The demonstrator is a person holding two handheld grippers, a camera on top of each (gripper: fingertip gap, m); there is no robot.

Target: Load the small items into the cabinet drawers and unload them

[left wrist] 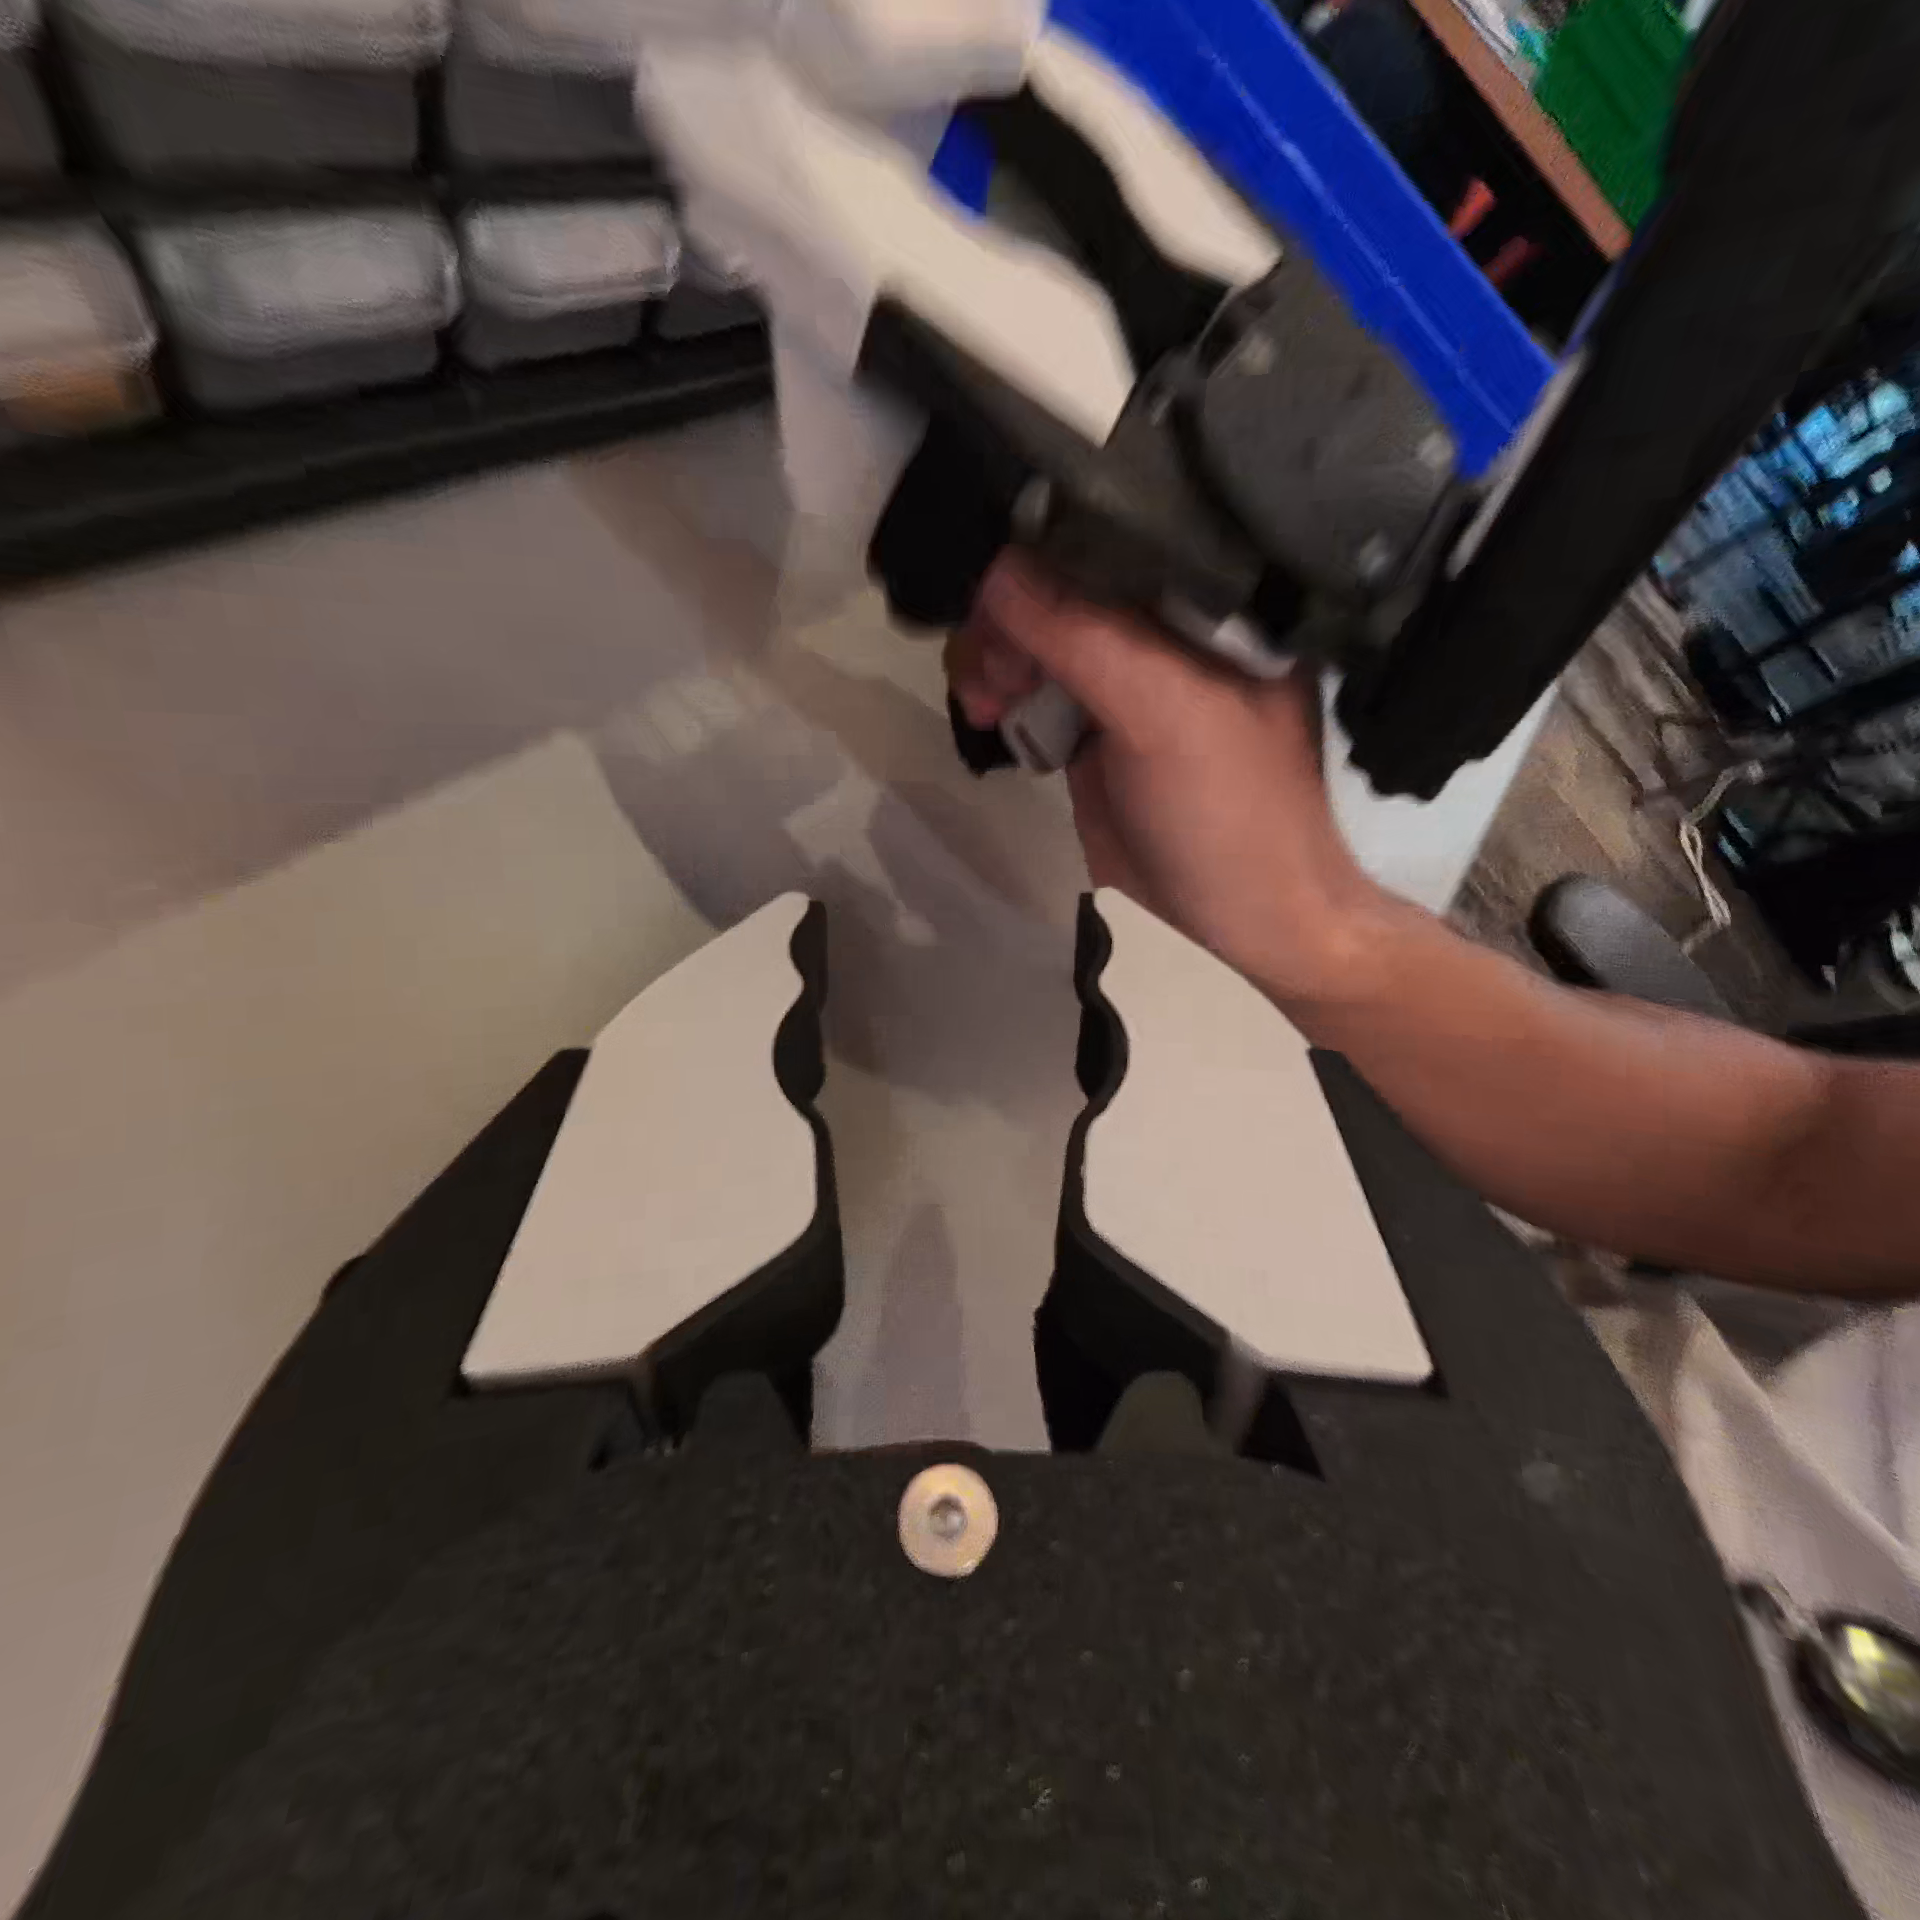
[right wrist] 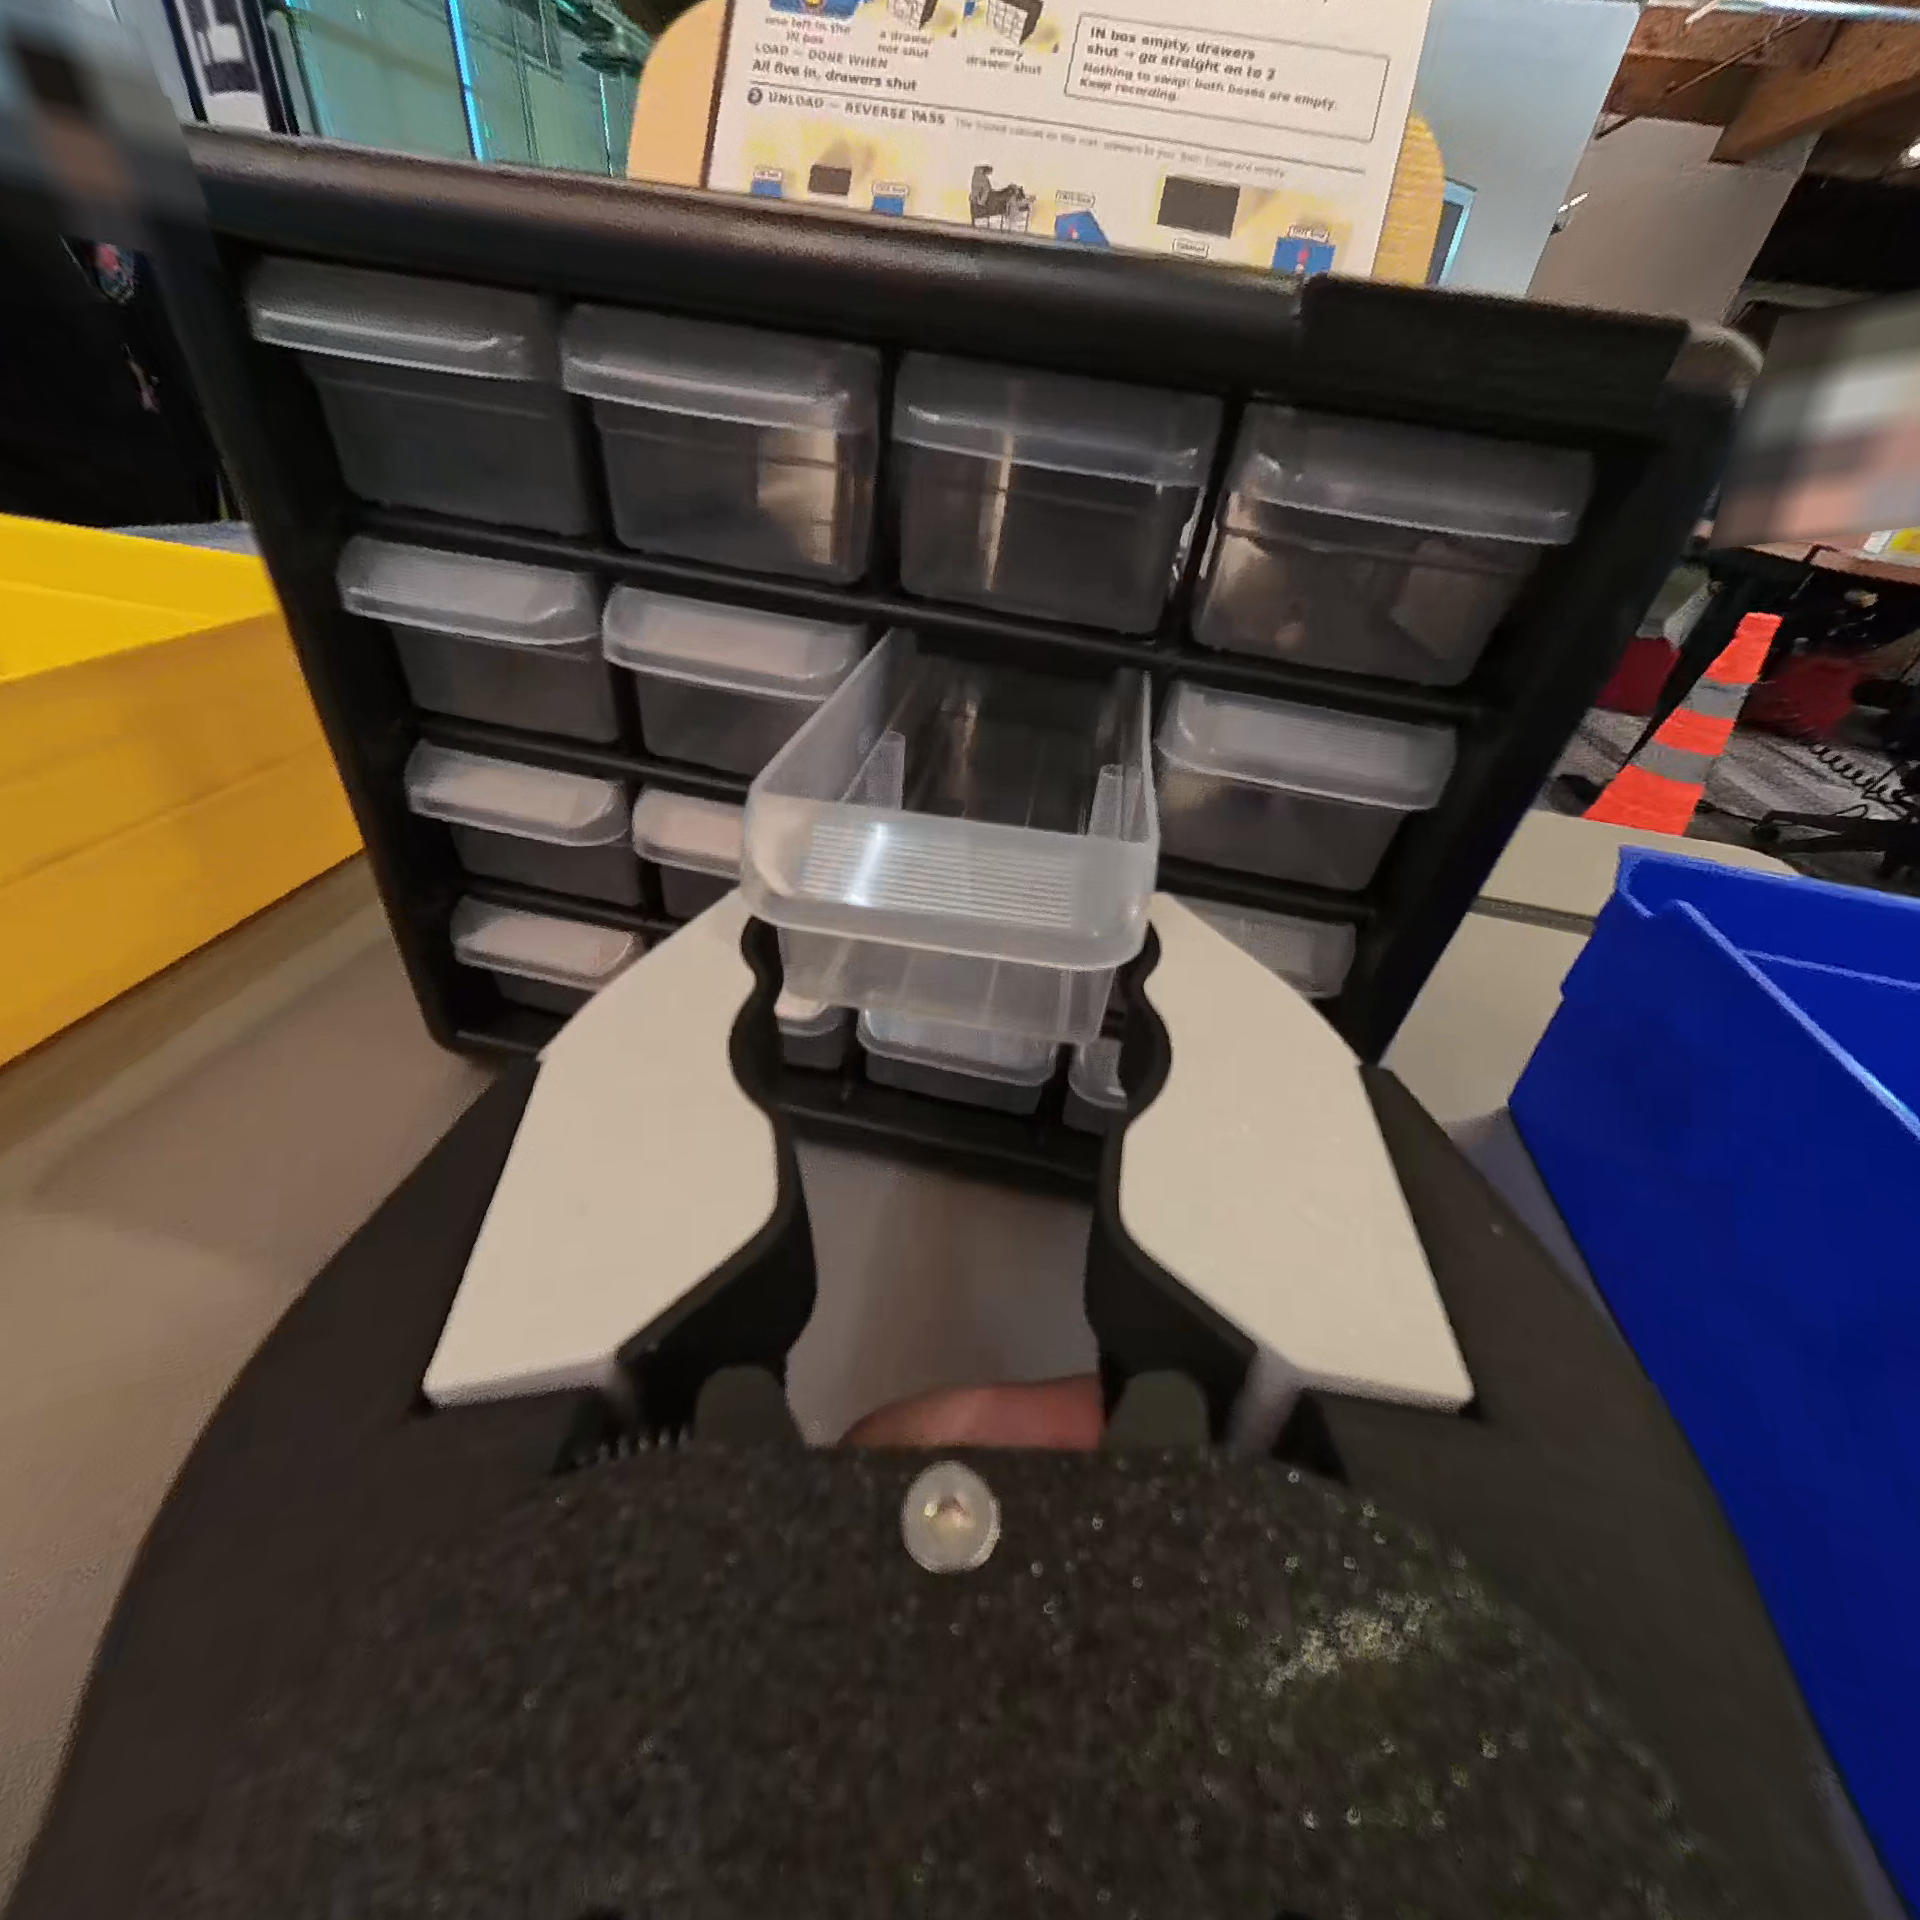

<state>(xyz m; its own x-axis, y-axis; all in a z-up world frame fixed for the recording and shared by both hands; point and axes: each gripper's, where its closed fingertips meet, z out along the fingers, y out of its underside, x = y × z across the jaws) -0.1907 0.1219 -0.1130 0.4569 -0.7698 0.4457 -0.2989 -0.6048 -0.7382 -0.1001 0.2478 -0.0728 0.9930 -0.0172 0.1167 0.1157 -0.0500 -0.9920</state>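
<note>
A black cabinet (right wrist: 727, 260) with rows of clear plastic drawers stands on the table. One drawer (right wrist: 951, 883) in the second row is pulled out and looks empty. My right gripper (right wrist: 951, 935) is open, its fingertips on either side of that drawer's front, just under its lip. My left gripper (left wrist: 951, 914) is open and empty above the pale table (left wrist: 260, 987). In the left wrist view the cabinet (left wrist: 312, 457) is blurred at the upper left. A hand (left wrist: 1174, 748) holds the right gripper, whose blurred white fingers (left wrist: 800, 260) point at it. No small items show.
A yellow bin (right wrist: 135, 779) sits left of the cabinet and a blue bin (right wrist: 1714, 1195) right of it, also in the left wrist view (left wrist: 1299, 156). A printed sheet (right wrist: 1039, 125) stands behind the cabinet. An orange cone (right wrist: 1694, 727) is beyond the table. The cabinet (left wrist: 312, 457) lies some 12 cm from my right tips, 15 cm from my left tips.
</note>
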